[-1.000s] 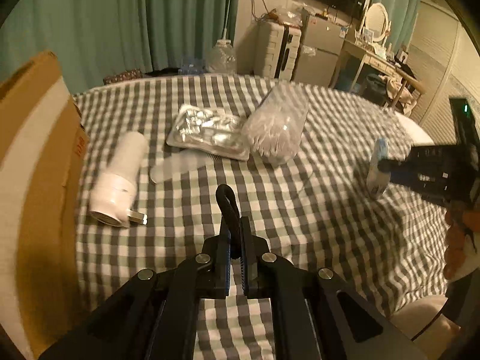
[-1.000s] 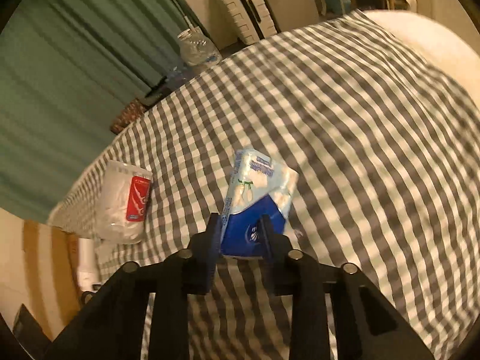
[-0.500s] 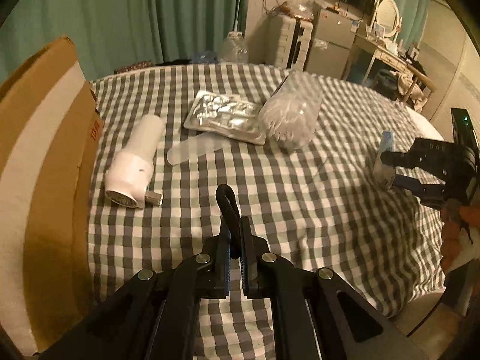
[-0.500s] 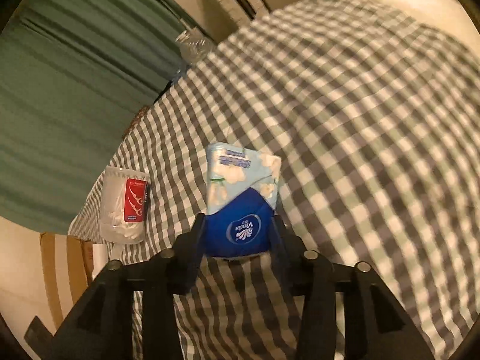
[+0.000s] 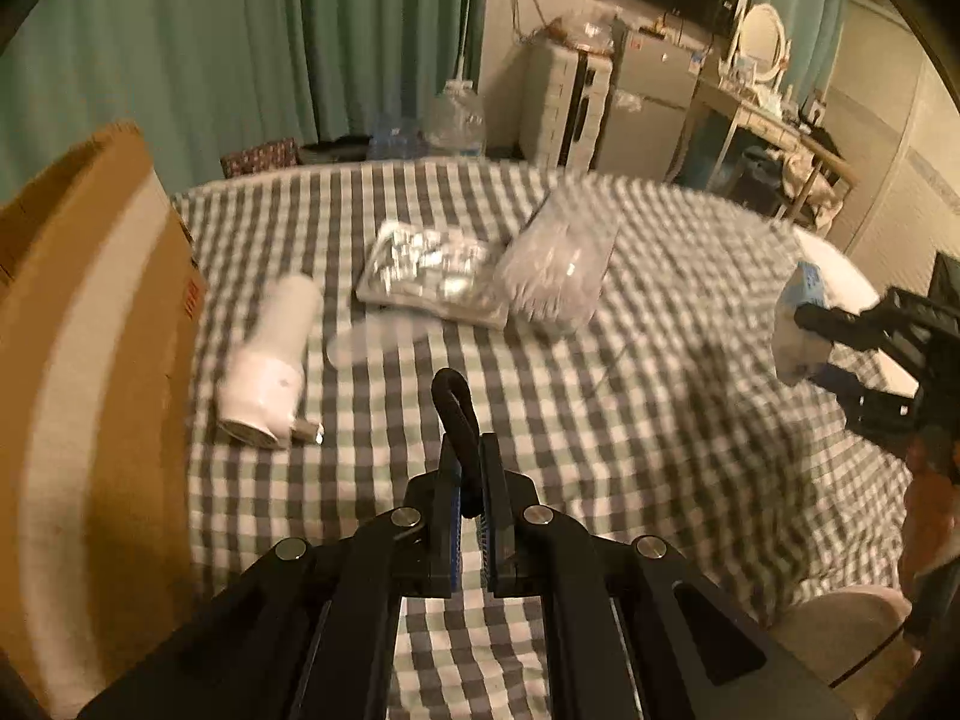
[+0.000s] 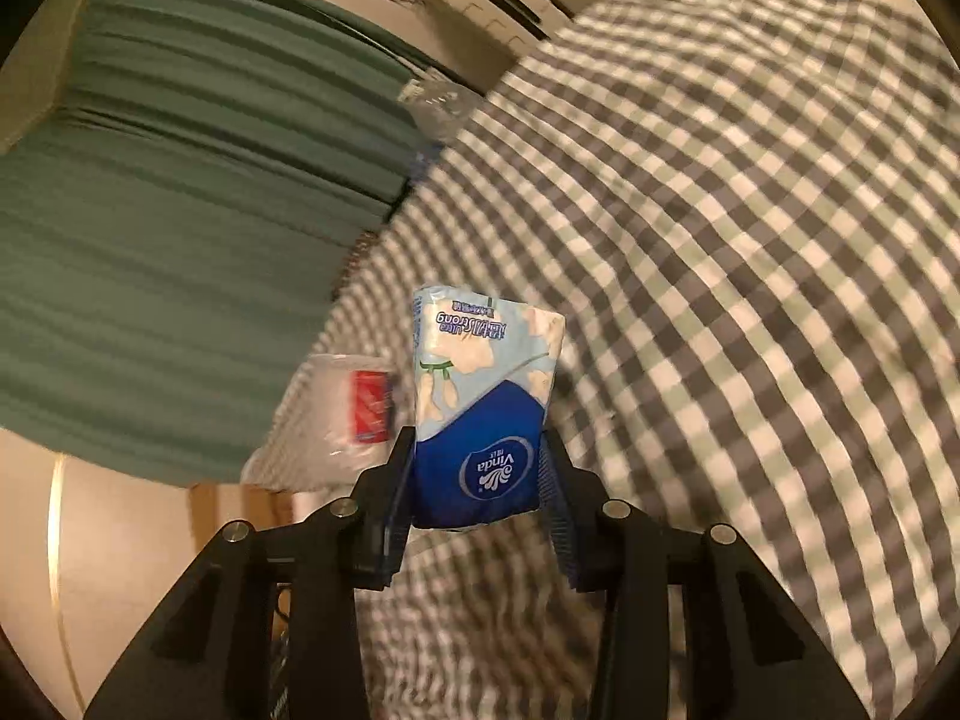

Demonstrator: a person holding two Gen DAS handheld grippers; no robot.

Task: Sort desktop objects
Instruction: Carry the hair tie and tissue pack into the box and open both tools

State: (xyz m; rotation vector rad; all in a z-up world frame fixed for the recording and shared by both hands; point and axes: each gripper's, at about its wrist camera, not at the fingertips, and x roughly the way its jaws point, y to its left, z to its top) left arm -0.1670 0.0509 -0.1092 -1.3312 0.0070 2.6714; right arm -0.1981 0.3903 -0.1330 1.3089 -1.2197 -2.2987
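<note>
My left gripper (image 5: 469,462) is shut on a black loop-shaped object (image 5: 456,414) and holds it above the checked tablecloth (image 5: 630,420). My right gripper (image 6: 477,468) is shut on a blue and white tissue pack (image 6: 480,396) and holds it in the air; the pack (image 5: 798,324) and the gripper (image 5: 810,342) also show at the right of the left wrist view. On the cloth lie a white cylindrical device (image 5: 270,360), a foil blister pack (image 5: 432,270), a clear lid (image 5: 384,342) and a clear tub of cotton swabs (image 5: 558,264).
A tall cardboard box (image 5: 90,372) stands at the table's left edge. The swab tub with its red label (image 6: 342,414) shows behind the tissue pack in the right wrist view. Green curtains, a fridge (image 5: 636,102) and a dresser stand beyond the table.
My right gripper has lifted the tissue pack higher off the cloth and turned it. My left gripper has pulled back and up, still holding the black loop.
</note>
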